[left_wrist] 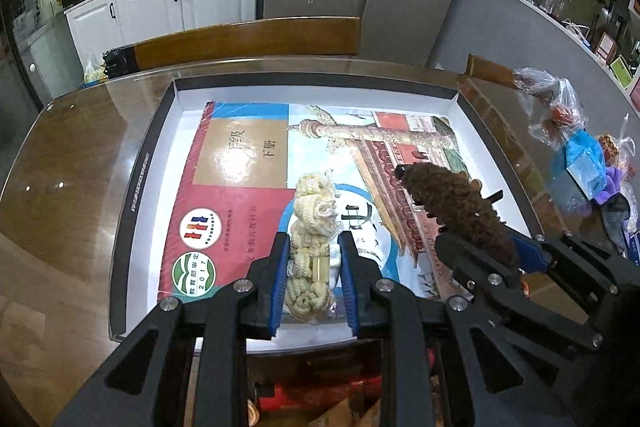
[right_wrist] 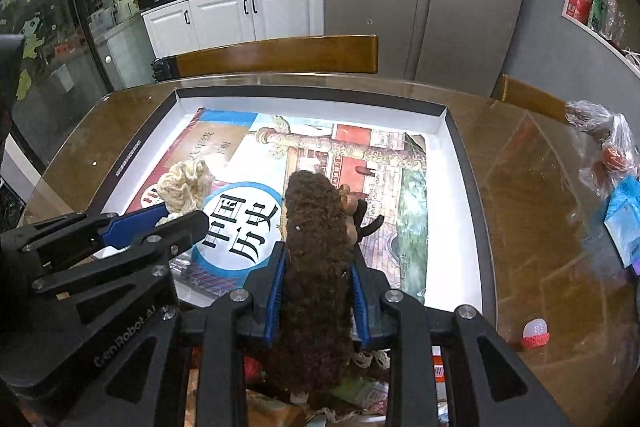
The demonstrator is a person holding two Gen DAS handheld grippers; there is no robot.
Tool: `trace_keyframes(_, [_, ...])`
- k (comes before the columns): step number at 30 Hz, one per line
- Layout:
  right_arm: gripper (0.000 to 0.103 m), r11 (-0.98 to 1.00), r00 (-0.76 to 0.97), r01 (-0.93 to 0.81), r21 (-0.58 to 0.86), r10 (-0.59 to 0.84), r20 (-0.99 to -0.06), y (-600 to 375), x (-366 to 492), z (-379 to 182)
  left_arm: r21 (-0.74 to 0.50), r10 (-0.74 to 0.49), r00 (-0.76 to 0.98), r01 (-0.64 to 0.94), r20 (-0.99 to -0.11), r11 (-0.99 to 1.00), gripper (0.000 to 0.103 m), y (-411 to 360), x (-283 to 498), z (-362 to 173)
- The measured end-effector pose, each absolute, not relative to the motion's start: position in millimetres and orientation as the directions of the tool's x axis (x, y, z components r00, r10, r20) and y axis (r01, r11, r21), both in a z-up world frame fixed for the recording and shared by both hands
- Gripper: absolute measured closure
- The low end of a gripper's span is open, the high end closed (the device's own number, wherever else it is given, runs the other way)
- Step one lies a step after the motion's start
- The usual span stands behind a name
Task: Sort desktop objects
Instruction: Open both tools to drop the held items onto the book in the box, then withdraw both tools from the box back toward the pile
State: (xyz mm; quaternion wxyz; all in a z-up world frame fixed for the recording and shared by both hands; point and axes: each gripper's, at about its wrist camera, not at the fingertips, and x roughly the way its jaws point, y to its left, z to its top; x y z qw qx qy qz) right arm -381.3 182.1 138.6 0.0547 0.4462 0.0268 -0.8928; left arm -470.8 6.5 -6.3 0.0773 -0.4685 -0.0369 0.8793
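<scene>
A shallow black box with a white inside (left_wrist: 176, 107) (right_wrist: 448, 131) lies on the glass-topped wooden table, with a colourful history textbook (left_wrist: 240, 167) (right_wrist: 240, 227) flat in it. My left gripper (left_wrist: 314, 247) (right_wrist: 180, 219) is shut on a cream crocheted knit piece (left_wrist: 312, 227) (right_wrist: 186, 183), held over the book's left half. My right gripper (right_wrist: 318, 267) (left_wrist: 486, 247) is shut on a brown curly plush toy (right_wrist: 316, 247) (left_wrist: 456, 203) with a tan face and dark limbs, held over the book's right half. The two grippers are side by side.
Plastic bags of snacks and a blue packet (left_wrist: 580, 163) (right_wrist: 624, 219) crowd the table's right edge. A small pink-based dome (right_wrist: 535, 334) sits on the glass at the right. Wooden chair backs (left_wrist: 248, 39) (right_wrist: 276, 55) stand behind the table. Red packaging (left_wrist: 320, 399) lies below the grippers.
</scene>
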Motion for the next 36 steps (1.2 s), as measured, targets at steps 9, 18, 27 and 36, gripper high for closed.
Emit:
trace_keyframes(9, [0.049, -0.997, -0.612, 0.070, 0.009, -0.050, -0.790, 189.9, -384.9, 149.6, -0.095, 0.075, -0.564, 0.007, -0.823, -0.995, 0.017, -13.7, -467.9, -2.0])
trace_keyframes(18, [0.027, -0.998, -0.662, 0.058, 0.034, -0.063, -0.746, 202.0, -378.0, 177.2, -0.086, 0.071, -0.587, -0.004, -0.807, -0.996, 0.014, -17.9, -460.7, 12.0])
trace_keyframes(27, [0.027, -0.996, -0.666, 0.086, 0.035, -0.084, -0.741, 194.2, -372.6, 183.6, -0.074, 0.069, -0.580, -0.015, -0.812, -0.997, 0.014, -17.0, -457.5, 15.7])
trace_keyframes(36, [0.025, -0.993, -0.689, 0.103, 0.060, -0.115, -0.716, 197.5, -349.6, 208.9, -0.088, 0.092, -0.612, -0.037, -0.785, -0.995, 0.014, -13.7, -422.7, 43.5])
